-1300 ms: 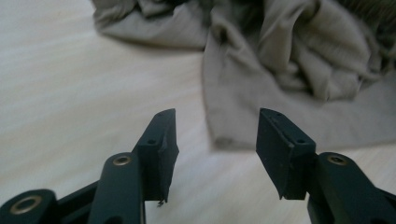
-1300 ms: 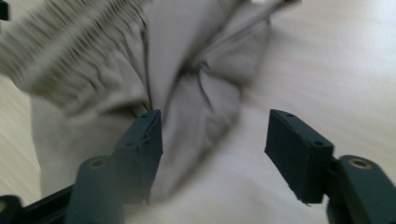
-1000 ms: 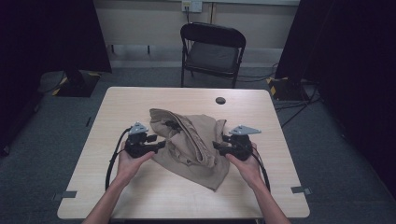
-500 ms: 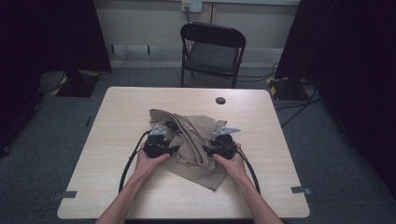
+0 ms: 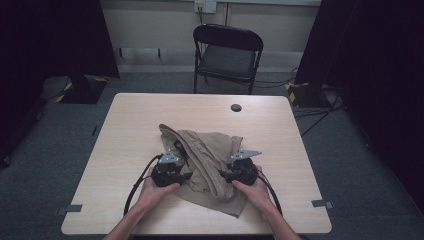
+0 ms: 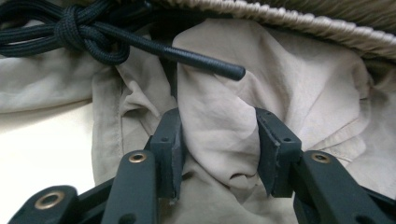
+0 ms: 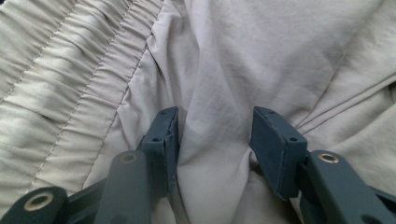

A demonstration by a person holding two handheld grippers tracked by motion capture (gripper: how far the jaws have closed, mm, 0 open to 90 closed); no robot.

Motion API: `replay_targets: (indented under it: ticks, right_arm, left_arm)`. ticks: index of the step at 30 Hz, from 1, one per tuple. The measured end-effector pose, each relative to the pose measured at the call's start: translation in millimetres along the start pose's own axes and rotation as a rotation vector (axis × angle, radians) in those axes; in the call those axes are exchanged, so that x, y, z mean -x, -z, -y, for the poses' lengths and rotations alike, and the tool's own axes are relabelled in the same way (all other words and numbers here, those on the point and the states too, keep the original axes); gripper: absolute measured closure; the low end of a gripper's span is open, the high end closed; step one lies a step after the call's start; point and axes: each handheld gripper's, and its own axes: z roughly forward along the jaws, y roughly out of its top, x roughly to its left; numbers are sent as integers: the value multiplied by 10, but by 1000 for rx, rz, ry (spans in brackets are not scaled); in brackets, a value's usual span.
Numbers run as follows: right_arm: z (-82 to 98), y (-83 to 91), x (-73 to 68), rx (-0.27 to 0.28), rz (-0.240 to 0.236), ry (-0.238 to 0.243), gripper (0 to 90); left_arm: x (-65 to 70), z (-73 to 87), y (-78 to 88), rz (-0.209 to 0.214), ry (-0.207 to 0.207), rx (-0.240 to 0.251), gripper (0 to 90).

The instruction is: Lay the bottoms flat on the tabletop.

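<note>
Lying crumpled near the middle of the table (image 5: 125, 125), a pair of beige drawstring trousers (image 5: 210, 150) is worked on from both sides, with a tool brought in by each hand from the near edge. Compared with a second ago, both tools are seen lower and closer together, drawn inward from the outer edges of the heap onto its near half; the left tool (image 5: 181, 167) has just been closing its jaws, and a fold of cloth is now gathered between them. In the left gripper view, that left tool (image 6: 218, 144) is shown about half open, the fold of thin fabric bulging up between the pads, which appear to touch it at the sides without yet squeezing it flat; the knotted black drawstring (image 6: 93, 39) and the ribbed waistband (image 6: 289, 21) lie just beyond the jaw tips. The right tool (image 5: 227, 174) is set on the garment's right side, and in the right gripper view the right tool (image 7: 215, 140) is likewise held at a middling width around a raised ridge of cloth, beside the elastic waistband (image 7: 70, 70). Two pinches are judged to be forming, probably ahead of a lift to spread or fold the trousers. A folding chair (image 5: 227, 52) stands beyond the far edge.
</note>
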Motion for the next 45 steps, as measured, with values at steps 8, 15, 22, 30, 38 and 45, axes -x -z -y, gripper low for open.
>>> replay_targets:
  ticks: [8,15,22,30,38,45]
  right_arm:
    - [236,247,-127,-14,-29,22,512]
    - [241,535,-194,84,-58,-14,453]
    - [216,651,-358,134,-119,-12,375]
    - [159,531,-634,123,-192,36,261]
    - [174,410,-749,79,-143,82,303]
    - [115,568,-568,141,-146,73,714]
  left_arm:
    - [268,111,104,64,-8,-32,571]
    - [251,21,190,83,33,51,577]
    - [197,9,9,54,62,34,577]
    - [179,42,-40,53,73,31,579]
    - [163,47,-39,63,87,36,579]
    - [156,49,-36,63,87,34,586]
